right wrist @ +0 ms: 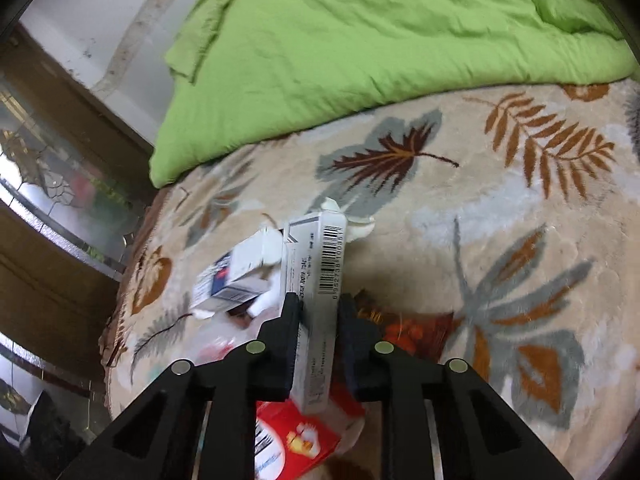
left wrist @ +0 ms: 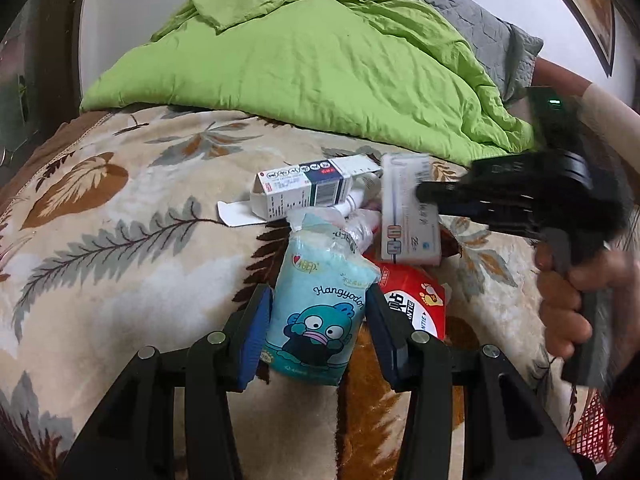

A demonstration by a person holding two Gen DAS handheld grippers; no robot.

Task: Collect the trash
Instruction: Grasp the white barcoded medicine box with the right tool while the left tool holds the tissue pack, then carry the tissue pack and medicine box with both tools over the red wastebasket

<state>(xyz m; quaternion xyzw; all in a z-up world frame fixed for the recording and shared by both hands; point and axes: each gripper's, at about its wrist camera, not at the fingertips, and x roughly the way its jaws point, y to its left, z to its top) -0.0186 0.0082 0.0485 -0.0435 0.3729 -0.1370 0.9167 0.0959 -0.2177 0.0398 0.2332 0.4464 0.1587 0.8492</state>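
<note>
Trash: I see a small pile on the leaf-print blanket (left wrist: pixel 120 248), near the green duvet (left wrist: pixel 320 60).
Left gripper (left wrist: pixel 318 330): clamped on the blue tissue pack (left wrist: pixel 316 320); soft, light, squashy.
Right gripper (right wrist: pixel 320 344): pinching the white carton (right wrist: pixel 320 300) by its narrow sides; stiff but crushable, I'd judge.

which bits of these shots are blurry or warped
Left wrist view: the right gripper and the hand behind it are motion-smeared, while the blue tissue pack reads sharp. Right wrist view: the white box and the boxes beside it are soft. Both views: fisheye bends the bed edges, with dark corners.
</note>
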